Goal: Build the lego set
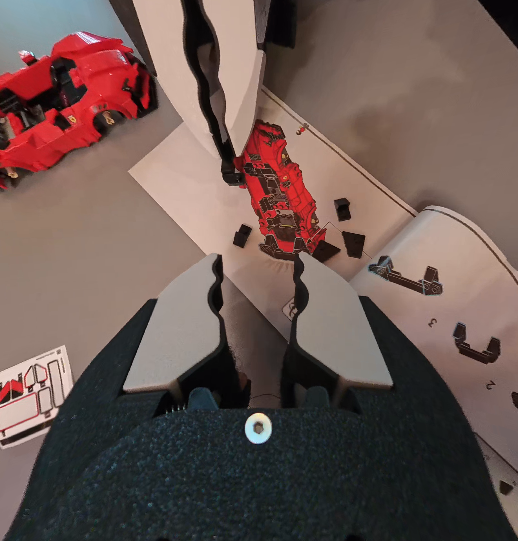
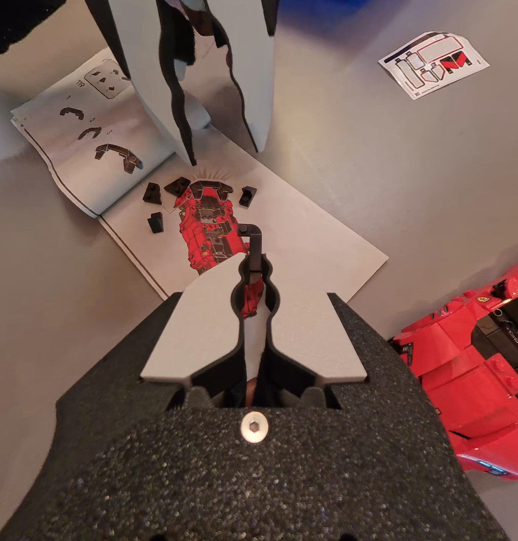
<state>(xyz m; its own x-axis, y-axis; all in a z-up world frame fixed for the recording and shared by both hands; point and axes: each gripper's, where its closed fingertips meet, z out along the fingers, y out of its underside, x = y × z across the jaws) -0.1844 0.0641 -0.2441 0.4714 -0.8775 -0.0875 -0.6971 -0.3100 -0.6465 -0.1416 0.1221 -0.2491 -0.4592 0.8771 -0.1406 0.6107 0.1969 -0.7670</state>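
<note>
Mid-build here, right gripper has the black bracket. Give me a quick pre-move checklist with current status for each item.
1. right gripper shut on the black bracket piece: ok.
2. Bracket clear of the page, its bent end free: ok.
3. left gripper open and empty, ready for a pickup: ok.
4. Four loose black pieces on the instruction booklet, such as the slope brick: ok, all apart from each other.
5. red car within reach beside the booklet: ok.
6. Bracket's studs facing the right way for mating: cannot tell.
</note>
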